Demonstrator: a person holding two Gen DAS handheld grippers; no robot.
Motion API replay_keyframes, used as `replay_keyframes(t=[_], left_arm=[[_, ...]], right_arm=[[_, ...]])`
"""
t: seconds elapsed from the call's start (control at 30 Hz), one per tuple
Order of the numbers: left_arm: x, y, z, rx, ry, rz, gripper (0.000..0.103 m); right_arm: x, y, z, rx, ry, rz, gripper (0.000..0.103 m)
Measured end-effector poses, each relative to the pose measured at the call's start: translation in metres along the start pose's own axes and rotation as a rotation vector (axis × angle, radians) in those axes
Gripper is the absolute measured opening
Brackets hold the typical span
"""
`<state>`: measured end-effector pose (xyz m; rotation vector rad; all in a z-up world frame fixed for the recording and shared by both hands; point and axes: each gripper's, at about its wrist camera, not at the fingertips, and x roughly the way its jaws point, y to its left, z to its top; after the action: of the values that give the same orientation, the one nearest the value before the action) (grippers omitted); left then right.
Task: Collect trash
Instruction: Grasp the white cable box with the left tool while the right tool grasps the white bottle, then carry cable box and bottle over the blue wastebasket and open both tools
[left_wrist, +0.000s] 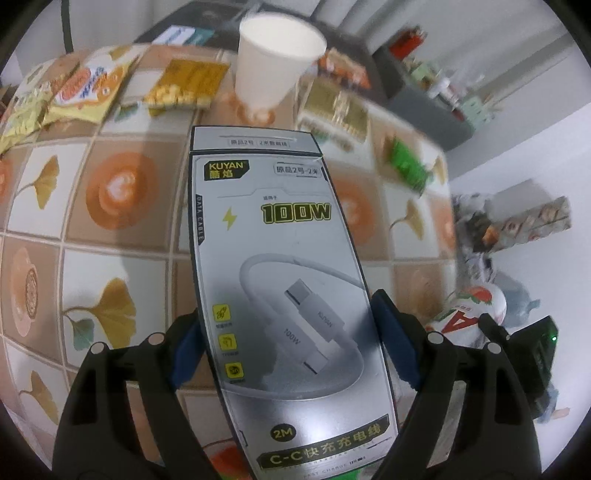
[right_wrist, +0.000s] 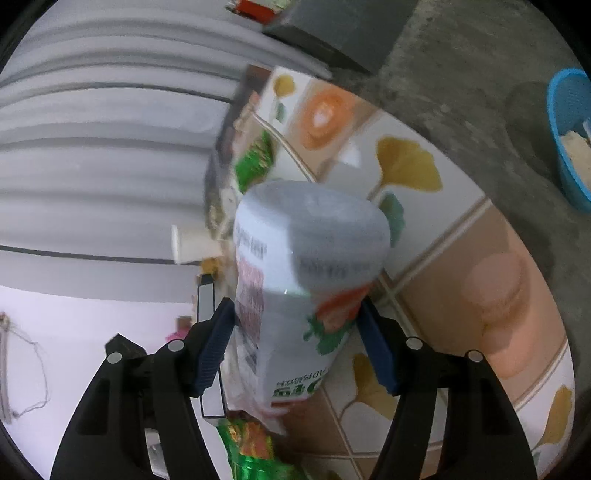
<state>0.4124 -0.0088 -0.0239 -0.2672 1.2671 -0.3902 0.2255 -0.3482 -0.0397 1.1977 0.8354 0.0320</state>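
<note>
My left gripper is shut on a grey cable box marked KUYAN 100W and holds it above the patterned table. My right gripper is shut on a white carton with a strawberry print and holds it tilted over the table edge. That carton also shows at the right of the left wrist view. A white paper cup stands upright at the table's far side. Snack wrappers lie at the far left, and a green wrapper lies at the right.
A blue basket with some trash sits on the grey floor at the upper right of the right wrist view. A green packet lies below the carton. A dark shelf with small items stands behind the table.
</note>
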Motion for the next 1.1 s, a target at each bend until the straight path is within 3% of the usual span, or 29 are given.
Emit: replay_keyframes(t=[0.23,0.6,0.9,1.1], left_arm=[[-0.041,-0.009,0.004,0.03,-0.123,-0.062,0.079],[-0.106,-0.041,-0.009,0.105,-0.27,-0.084,0.079],[-0.111,-0.115,-0.041,0.237,-0.237,-0.158,0.079],[-0.071,-0.198,-0.067,0.368,-0.136,-0.232,0.079]], right_arm=[[-0.031,0.013,0.013,-0.054,-0.072,0.067,0.064],[-0.097,0.023,0.015,-0.121,-0.153,0.106,0.064],[-0.184,-0.009,0.01,-0.127,-0.256,0.075,0.064],[-0.267,-0.071,0.008,-0.039,-0.403,0.0,0.064]])
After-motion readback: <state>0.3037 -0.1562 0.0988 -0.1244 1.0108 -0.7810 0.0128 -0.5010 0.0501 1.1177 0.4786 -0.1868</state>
